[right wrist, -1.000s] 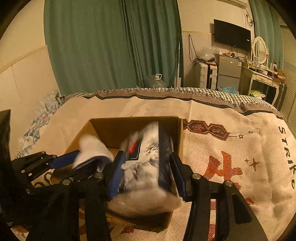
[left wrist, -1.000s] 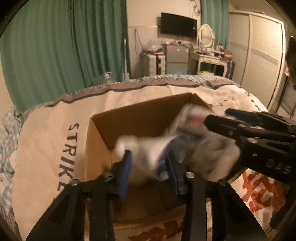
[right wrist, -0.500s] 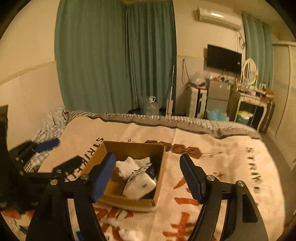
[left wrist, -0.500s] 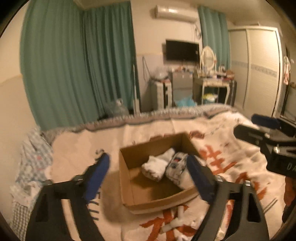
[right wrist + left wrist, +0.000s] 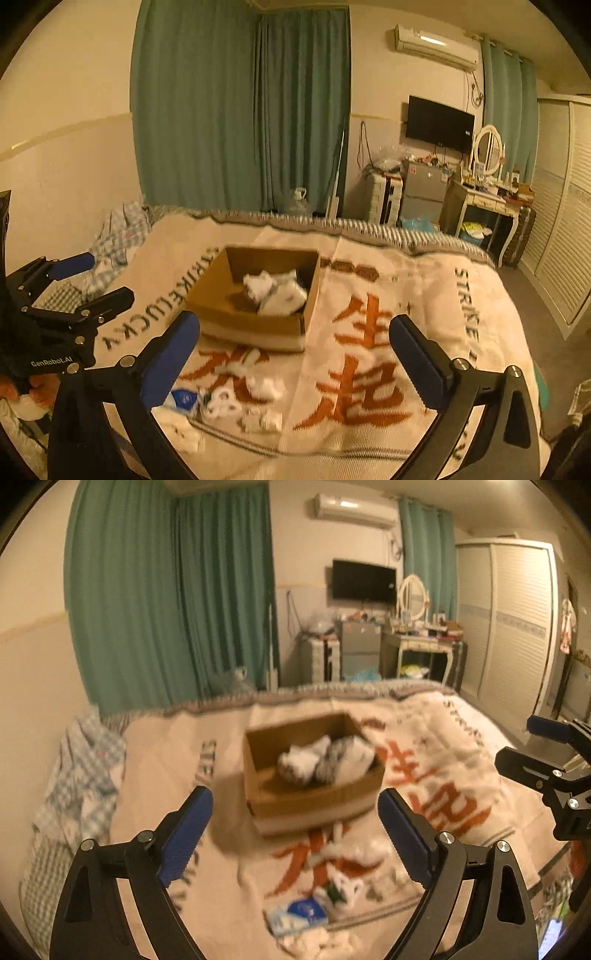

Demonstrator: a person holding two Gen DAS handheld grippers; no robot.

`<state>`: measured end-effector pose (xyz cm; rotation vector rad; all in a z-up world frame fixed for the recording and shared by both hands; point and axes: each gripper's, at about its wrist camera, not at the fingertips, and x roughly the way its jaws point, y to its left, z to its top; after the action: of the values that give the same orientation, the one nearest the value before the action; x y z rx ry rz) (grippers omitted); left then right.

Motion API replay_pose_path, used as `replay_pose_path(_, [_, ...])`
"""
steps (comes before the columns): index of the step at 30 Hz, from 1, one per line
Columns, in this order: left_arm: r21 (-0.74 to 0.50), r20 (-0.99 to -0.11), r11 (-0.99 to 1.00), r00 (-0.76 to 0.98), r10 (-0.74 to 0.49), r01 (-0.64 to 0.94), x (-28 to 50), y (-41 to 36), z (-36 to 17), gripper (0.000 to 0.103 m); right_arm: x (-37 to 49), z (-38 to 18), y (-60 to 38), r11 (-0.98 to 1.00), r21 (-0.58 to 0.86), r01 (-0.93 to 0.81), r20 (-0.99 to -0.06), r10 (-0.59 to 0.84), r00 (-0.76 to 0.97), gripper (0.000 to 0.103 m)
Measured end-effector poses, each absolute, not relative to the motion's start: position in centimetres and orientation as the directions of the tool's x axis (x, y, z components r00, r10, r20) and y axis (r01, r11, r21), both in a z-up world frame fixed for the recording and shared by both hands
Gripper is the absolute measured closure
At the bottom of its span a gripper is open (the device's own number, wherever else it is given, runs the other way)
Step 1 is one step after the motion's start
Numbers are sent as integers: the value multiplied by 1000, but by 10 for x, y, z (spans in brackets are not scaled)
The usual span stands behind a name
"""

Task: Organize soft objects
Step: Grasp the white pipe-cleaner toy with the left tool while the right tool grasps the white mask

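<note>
I hold the left gripper (image 5: 295, 834) and right gripper (image 5: 295, 362) spread wide, empty, above the blanket (image 5: 424, 295). Two soft bundles (image 5: 275, 291) lie inside the cardboard box (image 5: 221, 295); loose socks (image 5: 258, 402) lie on the blanket in front of the box.

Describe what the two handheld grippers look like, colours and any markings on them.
Both match: the left gripper and right gripper have matte black angular frames with triangular cut-outs and silver round bolts. Their fingers carry ribbed blue pads. White lettering reading GenRobot.AI is printed on the left gripper's black body, seen from the right wrist camera. No cables or sleeves show.
</note>
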<state>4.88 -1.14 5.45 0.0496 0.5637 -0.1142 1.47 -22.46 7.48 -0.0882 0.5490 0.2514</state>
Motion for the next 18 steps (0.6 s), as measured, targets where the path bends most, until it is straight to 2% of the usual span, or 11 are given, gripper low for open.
replay_pose_path(7, [-11, -646, 996, 760, -74, 87, 58, -13, -17, 11, 30, -5, -209, 953, -45, -300, -628, 207, 750, 0])
replay_pose_path(11, [-36, -687, 998, 724, -65, 55, 66, -9, -50, 11, 50, -65, -201, 950, -43, -310, -723, 185, 666, 0])
replay_pose_path(15, [-27, -716, 999, 697, -46, 37, 73, -8, -72, 12, 66, -110, -195, 950, -10, -313, -804, 179, 568, 7])
replay_pose_path(18, [-24, -729, 999, 683, -44, 38, 77, -8, -85, 12, 71, -133, -186, 941, -3, -338, -839, 181, 514, 8])
